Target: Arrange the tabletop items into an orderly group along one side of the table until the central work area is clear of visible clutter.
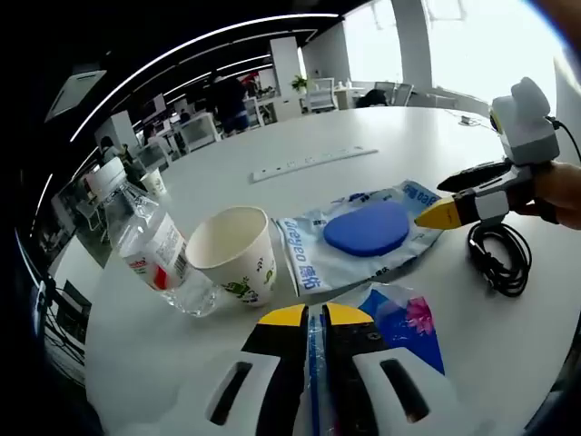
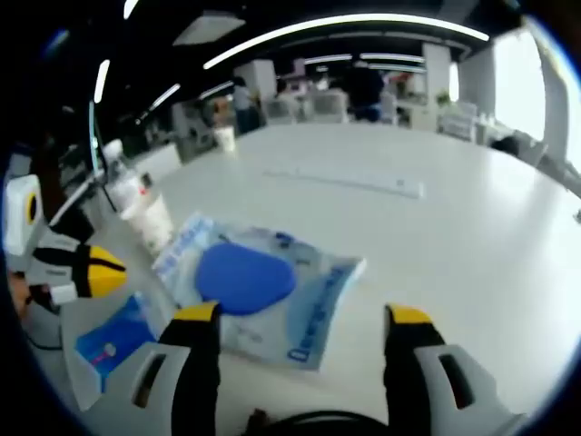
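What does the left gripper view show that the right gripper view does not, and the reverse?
Left gripper view: the left tool shut on the blue packet, and the green print on the paper cup. Right gripper view: the right tool, jaws wide apart before the pouch. Both: pouch with its blue pad, cup, bottle, power strip.

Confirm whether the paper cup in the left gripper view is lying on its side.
No. The paper cup stands upright on the white table with its open mouth facing up, beside the plastic bottle.
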